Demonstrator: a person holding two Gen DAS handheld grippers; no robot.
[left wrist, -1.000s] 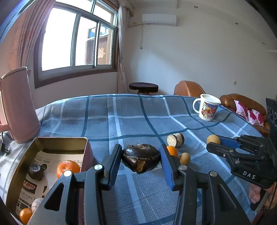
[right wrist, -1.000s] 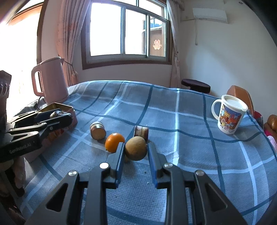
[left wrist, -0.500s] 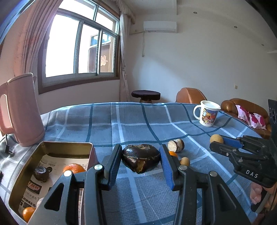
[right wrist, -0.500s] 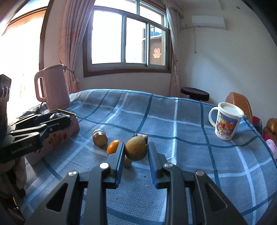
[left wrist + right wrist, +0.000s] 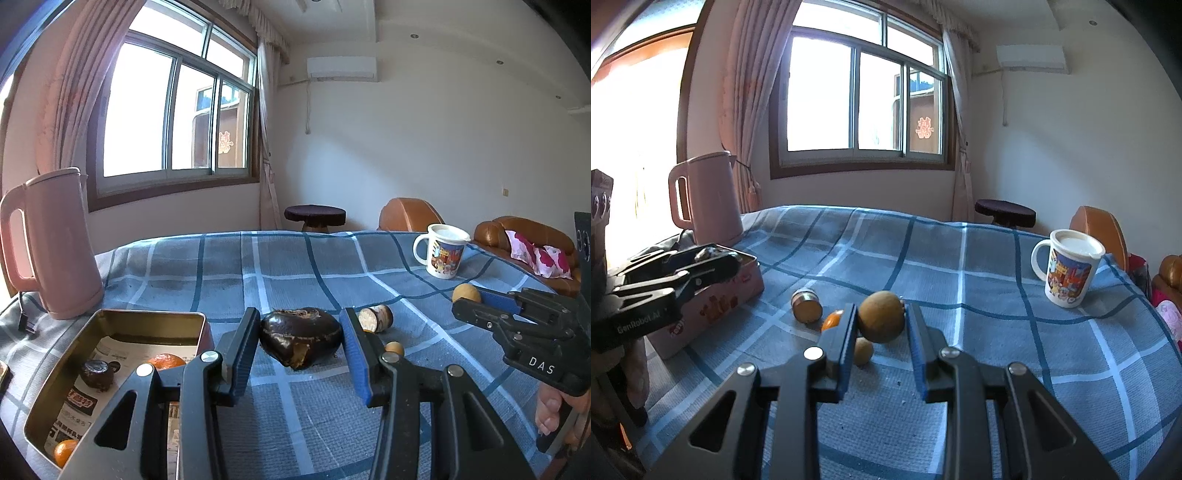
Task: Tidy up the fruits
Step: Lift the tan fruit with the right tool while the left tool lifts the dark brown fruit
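Tin (image 5: 55, 398) already holds tangerines and dark fruit. Left tool (image 5: 301, 343) pinches dark purple fruit (image 5: 300, 336), right tool (image 5: 881, 323) pinches brown round fruit (image 5: 881, 321) — both lifted off worktop (image 5: 997, 314) (judged mid-carry). Left on cloth: tangerine (image 5: 833, 319), small brown fruit (image 5: 863, 350), cut piece (image 5: 806, 306).

A: What's different from a moment ago?

B: You've lifted both fruits higher above the blue checked cloth (image 5: 979, 295). Your right gripper (image 5: 881, 325) has raised the brown fruit (image 5: 881, 315), so the small fruit (image 5: 863, 350) on the cloth shows beneath it.

A: And your left?

B: The dark fruit (image 5: 300, 336) rides higher above the tin (image 5: 66, 363).
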